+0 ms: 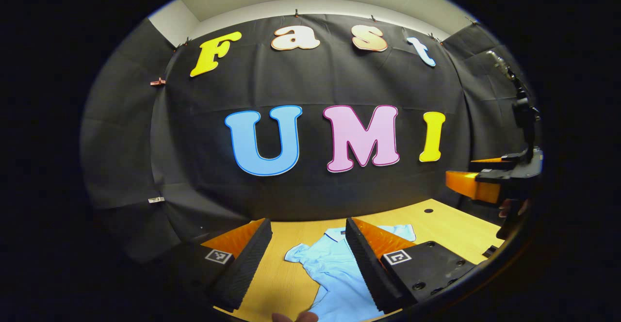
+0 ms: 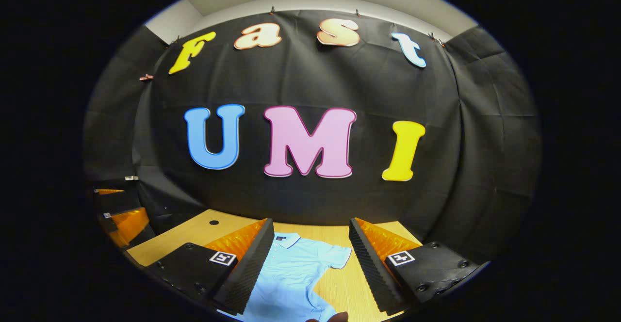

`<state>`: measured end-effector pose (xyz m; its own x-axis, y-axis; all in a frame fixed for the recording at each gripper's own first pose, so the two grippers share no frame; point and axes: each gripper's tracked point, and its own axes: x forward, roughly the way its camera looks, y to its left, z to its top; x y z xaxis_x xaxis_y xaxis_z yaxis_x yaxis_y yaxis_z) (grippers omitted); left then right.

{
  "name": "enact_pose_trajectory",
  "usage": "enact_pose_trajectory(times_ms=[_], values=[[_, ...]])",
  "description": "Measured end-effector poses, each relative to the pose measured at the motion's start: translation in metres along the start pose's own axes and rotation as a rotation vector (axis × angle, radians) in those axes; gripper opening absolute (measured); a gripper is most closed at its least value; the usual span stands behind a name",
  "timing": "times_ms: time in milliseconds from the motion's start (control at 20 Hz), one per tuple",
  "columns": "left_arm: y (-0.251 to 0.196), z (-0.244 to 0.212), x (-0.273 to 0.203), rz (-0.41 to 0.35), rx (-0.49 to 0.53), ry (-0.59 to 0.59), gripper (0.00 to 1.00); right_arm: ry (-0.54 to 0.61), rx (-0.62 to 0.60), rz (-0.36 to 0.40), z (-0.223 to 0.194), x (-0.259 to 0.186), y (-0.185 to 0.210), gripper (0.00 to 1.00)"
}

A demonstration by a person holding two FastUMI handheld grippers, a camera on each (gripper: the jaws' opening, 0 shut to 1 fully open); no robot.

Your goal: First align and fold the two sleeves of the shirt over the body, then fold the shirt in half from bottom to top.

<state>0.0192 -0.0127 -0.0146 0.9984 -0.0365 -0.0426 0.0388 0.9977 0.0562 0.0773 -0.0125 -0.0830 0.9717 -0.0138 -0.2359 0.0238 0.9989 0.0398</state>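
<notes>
one shirt (image 2: 296, 268), collar toward wall

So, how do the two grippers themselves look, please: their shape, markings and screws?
Each gripper, the left gripper and the right gripper, has two long wedge-shaped fingers with ribbed inner faces. Each finger sits on a flat black block with round screw holes. A small square black-and-white marker sits on each block.

The shirt (image 2: 296, 273) lies apparently flat on the table (image 1: 451, 225), collar toward the back wall (image 2: 310, 84).
</notes>
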Motion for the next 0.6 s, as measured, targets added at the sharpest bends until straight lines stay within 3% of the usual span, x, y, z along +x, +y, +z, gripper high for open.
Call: enact_pose_trajectory(times_ms=[200,400,600], values=[[-0.007,-0.004,0.001,-0.013,0.013,0.013,0.96,0.202,-0.005,-0.053,-0.070,0.077,-0.037,0.97],[-0.009,-0.012,0.002,-0.010,0.017,0.041,0.96,0.422,0.109,-0.082,-0.152,0.140,-0.060,0.97],[-0.010,-0.026,0.006,0.014,0.016,0.089,0.96,0.550,0.109,-0.136,-0.219,0.198,-0.083,0.98]])
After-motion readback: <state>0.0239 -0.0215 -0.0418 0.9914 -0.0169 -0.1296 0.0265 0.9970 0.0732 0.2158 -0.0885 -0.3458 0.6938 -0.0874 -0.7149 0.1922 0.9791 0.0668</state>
